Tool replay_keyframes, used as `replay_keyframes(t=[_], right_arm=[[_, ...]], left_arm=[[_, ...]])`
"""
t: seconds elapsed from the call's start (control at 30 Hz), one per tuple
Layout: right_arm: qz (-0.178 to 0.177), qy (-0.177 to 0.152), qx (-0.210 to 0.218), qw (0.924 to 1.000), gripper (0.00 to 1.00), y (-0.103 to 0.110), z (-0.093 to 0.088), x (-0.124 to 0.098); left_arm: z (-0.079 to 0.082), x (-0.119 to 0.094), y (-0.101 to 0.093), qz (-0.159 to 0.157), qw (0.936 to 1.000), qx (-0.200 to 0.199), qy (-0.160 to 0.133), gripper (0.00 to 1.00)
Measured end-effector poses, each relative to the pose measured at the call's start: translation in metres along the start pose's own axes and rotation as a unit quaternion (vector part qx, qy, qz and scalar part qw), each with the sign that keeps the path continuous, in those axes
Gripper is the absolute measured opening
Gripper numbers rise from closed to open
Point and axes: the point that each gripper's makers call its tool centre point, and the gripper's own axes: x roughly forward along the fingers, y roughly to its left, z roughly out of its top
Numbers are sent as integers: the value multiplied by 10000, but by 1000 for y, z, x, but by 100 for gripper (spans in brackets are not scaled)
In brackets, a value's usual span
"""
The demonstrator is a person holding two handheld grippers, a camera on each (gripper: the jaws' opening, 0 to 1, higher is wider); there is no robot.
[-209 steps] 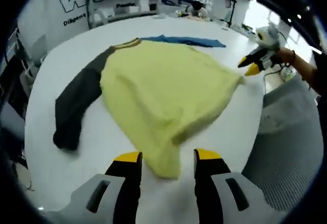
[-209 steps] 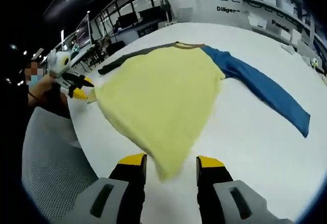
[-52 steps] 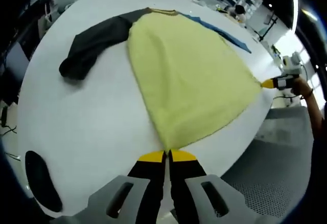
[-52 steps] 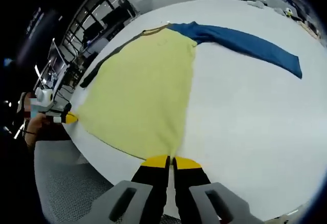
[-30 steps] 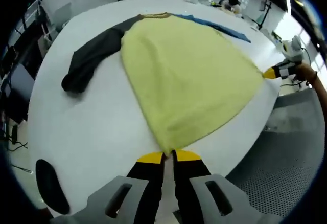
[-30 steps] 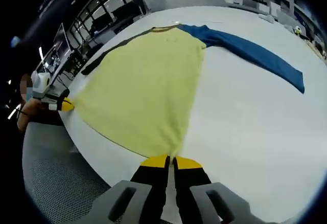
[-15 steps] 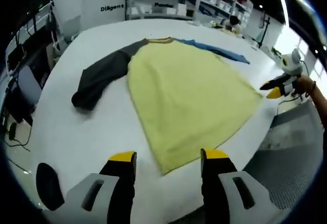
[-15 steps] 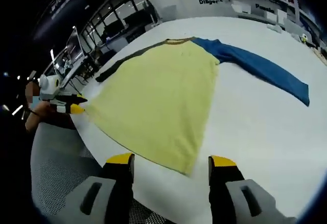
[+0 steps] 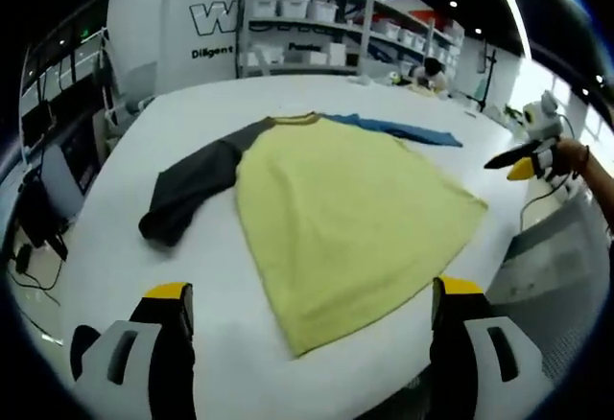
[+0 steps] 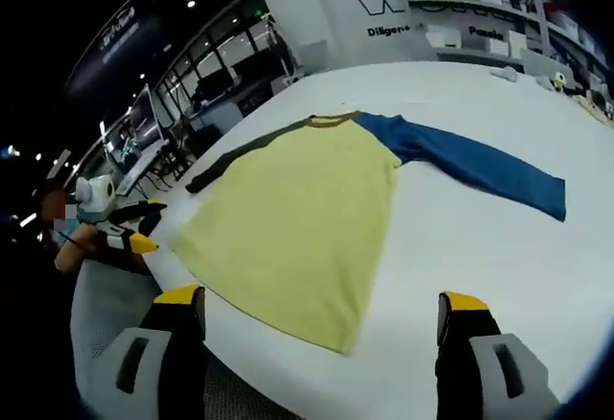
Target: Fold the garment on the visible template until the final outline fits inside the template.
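The garment lies flat on the white table, collar away, hem at the near edge, with both the left gripper and right gripper spread wide and empty.

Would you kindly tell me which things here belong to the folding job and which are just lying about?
Job: shirt, its grey sleeve and blue sleeve, left gripper, right gripper, both open.

Lying about: shelves, chair, cable.
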Motion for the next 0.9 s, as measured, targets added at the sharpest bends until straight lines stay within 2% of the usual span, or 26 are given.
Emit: replay_keyframes(t=[0.07, 0.1, 0.13, 0.2, 0.27, 0.33, 0.4, 0.5, 0.57, 0.63, 0.7, 0.9], right_arm=[[7, -46, 80, 10000, 99, -2, 4, -2], [-14, -93, 111, 9999, 99, -5, 6, -3], [-73, -126, 143, 9998, 99, -9, 10, -4], [-212, -201, 187, 9994, 99, -19, 17, -7], [-423, -327, 374, 9979, 99, -32, 23, -12], [-630, -434, 465, 9960, 99, -45, 29, -17], [-748, -546, 546, 9942, 99, -57, 34, -22], [-856, -697, 728, 9912, 98, -74, 42, -27], [-904, -939, 758, 9886, 97, -86, 53, -32], [-934, -976, 801, 9876, 98, -95, 58, -36], [-988, -1076, 773, 9862, 98, -106, 66, -37], [-1214, -1263, 801, 9813, 97, -149, 86, -37]], left_arm=[[2, -1, -1, 65, 9999, 11, -87, 99], [6, -1, -1, 91, 9997, -78, -219, 99], [12, -2, -5, 4, 9989, -284, -382, 99], [14, -2, -7, -91, 9981, -425, -428, 99], [12, -2, -7, -60, 9988, -322, -352, 99], [10, -4, -5, 15, 9997, -49, -237, 99], [11, -6, -7, 35, 9995, 91, -288, 99], [14, -9, -10, -19, 9992, 147, -369, 99], [14, -10, -14, -89, 9991, 228, -350, 99], [12, -11, -16, -90, 9987, 402, -290, 99], [14, -13, -12, 76, 9980, 544, -319, 99], [13, -18, -14, 53, 9984, 484, -293, 99]])
